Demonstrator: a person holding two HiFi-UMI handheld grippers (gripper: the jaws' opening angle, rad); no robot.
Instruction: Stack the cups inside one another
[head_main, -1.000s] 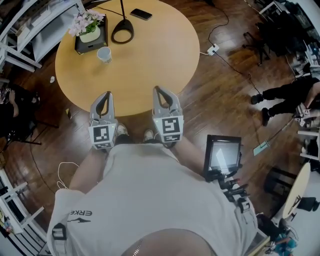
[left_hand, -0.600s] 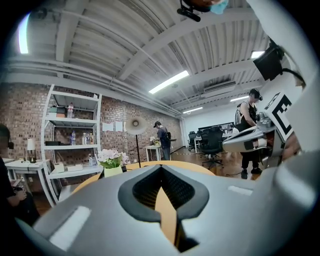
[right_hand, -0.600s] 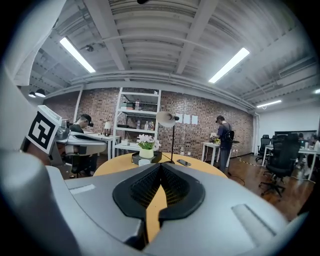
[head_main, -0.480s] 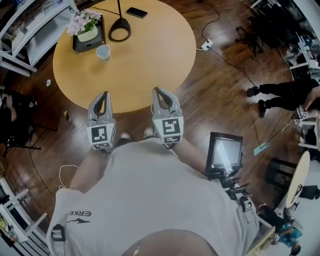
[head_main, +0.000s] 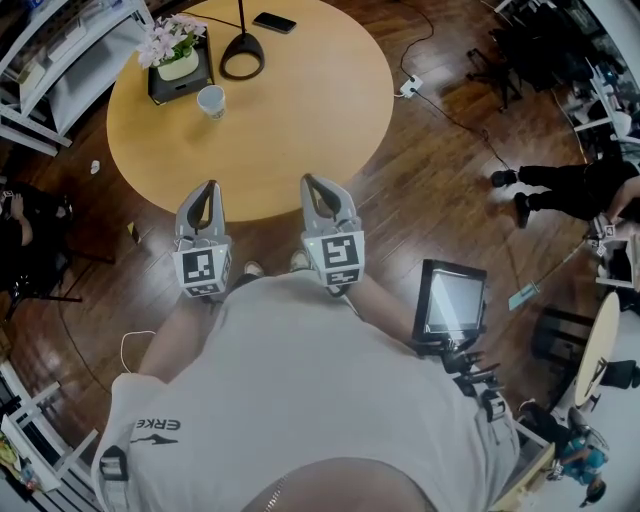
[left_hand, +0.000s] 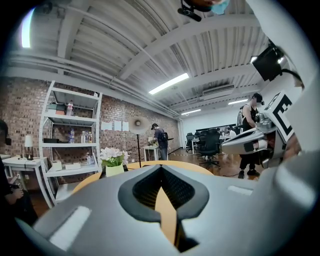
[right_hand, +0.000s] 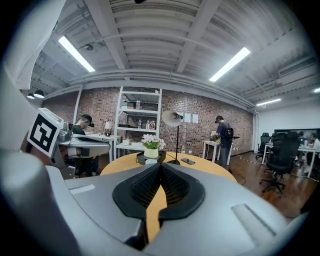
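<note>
**ENTRY: one cup, far side of table; both tools shut and idle**

**Item.** Cup (head_main: 210, 100), white, small, open end up. It stands on the round table (head_main: 300, 110) at the far left, just beside the black tray (head_main: 170, 92) that holds the flower pot (head_main: 178, 66). I can see only one cup; whether others are nested in it is too small to tell.

**Handling (judged).** Likely light and thin-walled, so easy to tip or dent. It is best taken at the rim, one jaw inside and one outside, with gentle pressure. A stack would need a straight, upright drop.

**Tools.** The left gripper (head_main: 208, 190) and right gripper (head_main: 312, 185) are both clenched with nothing between the jaws. They hang at the near table edge, well apart from the cup. Either would have to open before it could take hold.

**Views compared.**
- Head view: gives the full layout, with the lamp (head_main: 243, 55) and phone (head_main: 274, 22) beyond the cup and clear tabletop between cup and tools.
- Right gripper view: shows the cup (right_hand: 150, 161) only as a pale speck before the tray, just over the closed right gripper (right_hand: 161, 170).
- Left gripper view: shows the flowers, but no cup is visible there, and the left gripper (left_hand: 161, 172) blocks the tabletop.
</note>
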